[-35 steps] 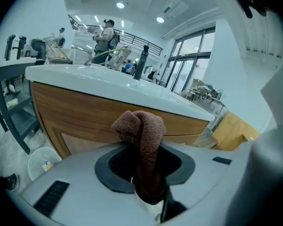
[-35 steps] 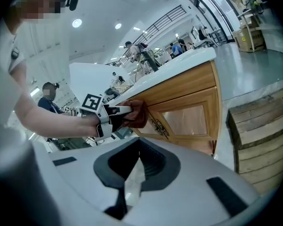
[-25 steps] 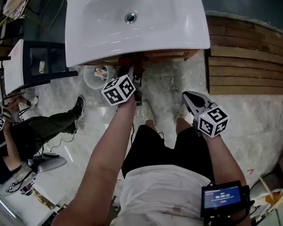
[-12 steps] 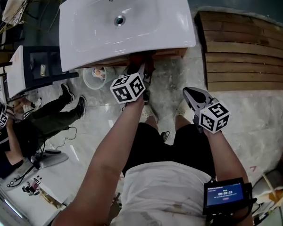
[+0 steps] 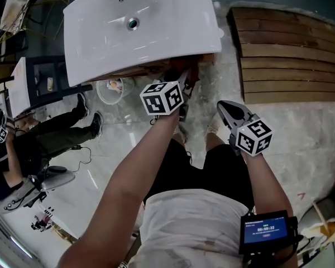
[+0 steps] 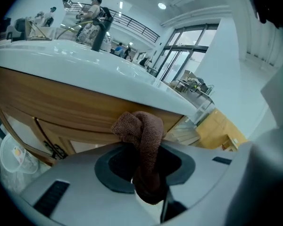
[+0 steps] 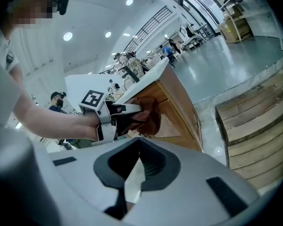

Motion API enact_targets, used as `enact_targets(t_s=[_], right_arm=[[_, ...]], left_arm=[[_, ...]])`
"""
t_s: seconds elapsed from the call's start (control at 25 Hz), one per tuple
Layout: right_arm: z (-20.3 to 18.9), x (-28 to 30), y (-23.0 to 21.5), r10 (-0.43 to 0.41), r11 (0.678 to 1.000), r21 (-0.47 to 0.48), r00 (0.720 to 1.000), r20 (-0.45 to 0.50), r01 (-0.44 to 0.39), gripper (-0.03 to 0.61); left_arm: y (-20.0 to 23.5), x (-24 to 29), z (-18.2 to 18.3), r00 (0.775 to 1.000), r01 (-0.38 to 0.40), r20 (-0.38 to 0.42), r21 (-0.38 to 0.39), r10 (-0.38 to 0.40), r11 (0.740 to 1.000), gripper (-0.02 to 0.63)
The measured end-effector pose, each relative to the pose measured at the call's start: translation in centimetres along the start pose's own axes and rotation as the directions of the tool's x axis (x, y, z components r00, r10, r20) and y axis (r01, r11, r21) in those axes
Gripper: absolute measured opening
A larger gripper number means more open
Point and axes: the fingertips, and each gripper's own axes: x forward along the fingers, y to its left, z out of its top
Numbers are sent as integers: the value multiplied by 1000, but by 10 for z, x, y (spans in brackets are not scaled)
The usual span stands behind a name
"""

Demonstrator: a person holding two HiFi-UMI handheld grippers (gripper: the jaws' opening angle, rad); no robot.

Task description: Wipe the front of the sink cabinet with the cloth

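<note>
In the left gripper view my left gripper point(image 6: 142, 147) is shut on a brown cloth point(image 6: 146, 128), whose bunched end presses against the wooden cabinet front point(image 6: 52, 102) just under the white sink top point(image 6: 85, 67). The right gripper view shows the left gripper point(image 7: 132, 111) from the side, holding the cloth point(image 7: 150, 114) on the cabinet front point(image 7: 180, 102). From the head view the left gripper point(image 5: 183, 85) reaches under the sink top point(image 5: 156, 32). My right gripper point(image 5: 226, 109) hangs back from the cabinet over the floor, shut, with nothing between its jaws point(image 7: 139, 140).
A white bucket point(image 5: 110, 89) stands on the marble floor left of the cabinet. A stepped wooden platform point(image 5: 285, 49) lies to the right. A seated person point(image 5: 33, 149) and a dark unit point(image 5: 44, 74) are at the left.
My left gripper has slid to the right along the cabinet front with the cloth in it. The right gripper has held nearly the same place.
</note>
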Motion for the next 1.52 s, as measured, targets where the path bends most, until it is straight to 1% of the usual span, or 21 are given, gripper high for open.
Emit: enact_targets(t_s=[0.12,0.32,0.52,0.64,0.72,0.8,1.0,1.08,1.24,1.52], right_arm=[[0,-7,-10,-13,1000,17,1000,7,12,14],[-2,-22,-35,-40,999,33,999,6,39,14],[-1,-25,-44,-57,998,36,998,11,56,14],[1,-28,-48,-68,997,38,998,18,68,14],[1,-30,-50,-76,996,47,997,20,75,14],[-2,-31,-52,-80,995,54,997,17,79,14],[-6,-25,-50,-82,995,61,997,6,82,14],[-8,-21,-45,-78,996,51,997,1,78,14],[-14,4,-25,-79,996,27,997,-8,79,14],[-22,27,-1,-76,997,8,997,-22,76,14]], left_arm=[[-18,16,-3,999,19,-30,31,-19,999,106],[-53,48,-12,995,73,-72,81,-67,994,106],[-71,62,-22,988,116,-116,135,-101,984,106],[-80,73,-31,982,147,-140,118,-130,982,106],[-79,77,-33,982,142,-138,93,-128,986,106],[-76,78,-33,984,130,-130,76,-120,989,106],[-63,70,-31,989,102,-115,88,-91,991,106],[-55,65,-29,990,100,-107,80,-91,992,106],[-17,45,-30,990,112,-90,55,-107,992,106],[36,16,-27,996,57,-66,55,-53,997,106]])
